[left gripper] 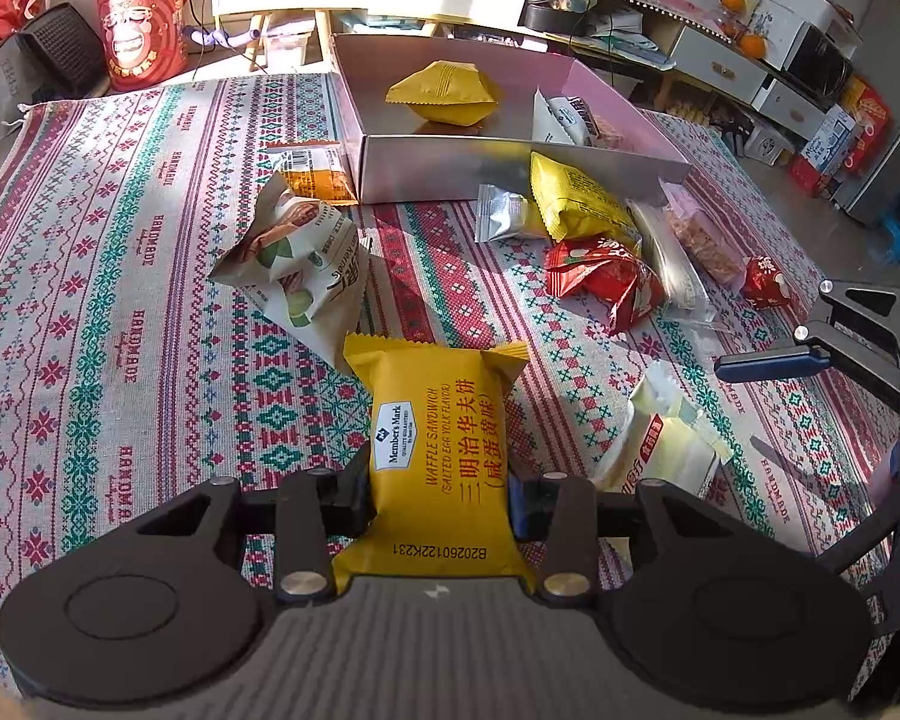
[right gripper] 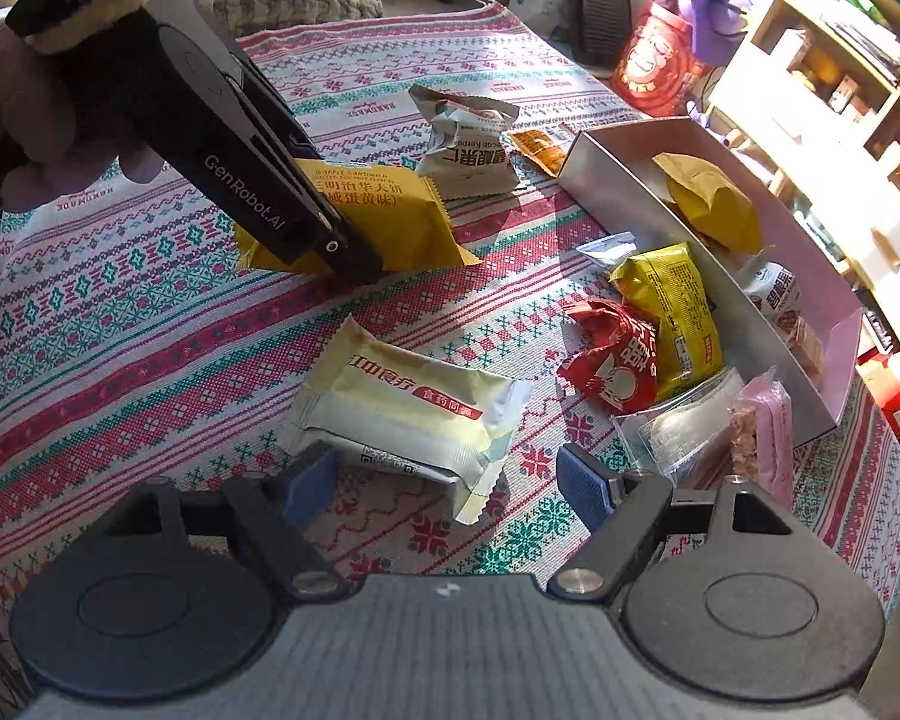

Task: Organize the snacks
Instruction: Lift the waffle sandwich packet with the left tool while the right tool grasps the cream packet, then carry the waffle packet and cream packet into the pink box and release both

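On the woven patterned cloth (left gripper: 120, 312), the left gripper (left gripper: 439, 495) is clenching a puffy yellow waffle packet (left gripper: 438, 450) by its glossy sides. Just ahead of the right gripper (right gripper: 444, 483), whose blue ribbed pads are standing apart and released, a pale crinkled packet (right gripper: 414, 414) is lying flat. Beyond, the shallow cardboard box (left gripper: 510, 165) is holding another yellow pouch (left gripper: 444, 93), with loose wrappers crowding its near wall.

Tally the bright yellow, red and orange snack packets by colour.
Bright yellow: 3 (held waffle packet, boxed yellow packet, yellow packet outside)
Red: 2 (large red packet, small red packet)
Orange: 1 (orange packet)
Total: 6
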Demonstrator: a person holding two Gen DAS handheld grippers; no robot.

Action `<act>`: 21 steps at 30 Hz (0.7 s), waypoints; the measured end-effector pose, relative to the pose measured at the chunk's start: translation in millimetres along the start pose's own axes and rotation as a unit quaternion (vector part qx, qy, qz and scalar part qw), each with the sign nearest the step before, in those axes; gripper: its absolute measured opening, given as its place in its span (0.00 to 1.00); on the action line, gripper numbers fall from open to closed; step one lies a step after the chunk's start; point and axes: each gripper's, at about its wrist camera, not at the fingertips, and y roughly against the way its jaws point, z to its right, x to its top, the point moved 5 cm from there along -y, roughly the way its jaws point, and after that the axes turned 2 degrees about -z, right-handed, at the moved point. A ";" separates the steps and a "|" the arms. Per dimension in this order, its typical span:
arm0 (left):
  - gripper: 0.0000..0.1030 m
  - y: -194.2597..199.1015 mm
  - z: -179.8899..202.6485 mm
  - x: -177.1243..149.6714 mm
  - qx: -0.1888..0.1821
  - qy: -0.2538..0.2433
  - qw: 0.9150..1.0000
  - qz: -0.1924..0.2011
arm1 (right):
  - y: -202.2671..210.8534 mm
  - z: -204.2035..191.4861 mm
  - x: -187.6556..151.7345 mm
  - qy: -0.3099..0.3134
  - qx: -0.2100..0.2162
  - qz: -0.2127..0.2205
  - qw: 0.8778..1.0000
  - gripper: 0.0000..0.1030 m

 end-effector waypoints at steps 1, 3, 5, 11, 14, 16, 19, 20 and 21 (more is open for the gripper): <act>0.45 -0.1 -0.2 -0.1 0.001 0.000 1.000 -0.001 | -4.1 -2.4 3.2 0.004 -0.010 0.001 1.000 0.81; 0.45 -0.4 -1.3 0.0 0.001 0.002 1.000 -0.004 | -10.0 -3.7 9.0 0.003 -0.017 0.004 1.000 0.82; 0.45 -0.8 -3.4 0.1 0.003 0.006 1.000 -0.006 | -12.6 -2.2 16.6 -0.004 -0.016 0.012 1.000 0.82; 0.45 1.4 -10.0 0.1 0.002 0.012 1.000 -0.006 | -22.3 9.1 25.3 -0.051 0.012 0.005 0.999 0.52; 0.45 2.2 -12.2 -0.2 0.002 0.015 1.000 -0.006 | -21.1 8.3 22.9 -0.069 0.030 0.006 0.997 0.43; 0.45 2.9 -12.6 0.4 0.001 0.016 1.000 -0.005 | -18.7 5.8 21.7 -0.075 0.030 0.008 0.997 0.43; 0.45 6.0 -11.3 2.5 -0.002 0.018 1.000 0.001 | -16.5 3.6 22.8 -0.081 0.029 0.010 0.996 0.42; 0.45 8.1 -10.6 3.6 -0.003 0.018 1.000 0.005 | -15.1 3.5 23.1 -0.085 0.031 0.012 0.996 0.42; 0.45 10.2 -10.1 5.3 -0.005 0.018 1.000 0.008 | -13.4 4.7 24.3 -0.091 0.032 0.015 0.995 0.42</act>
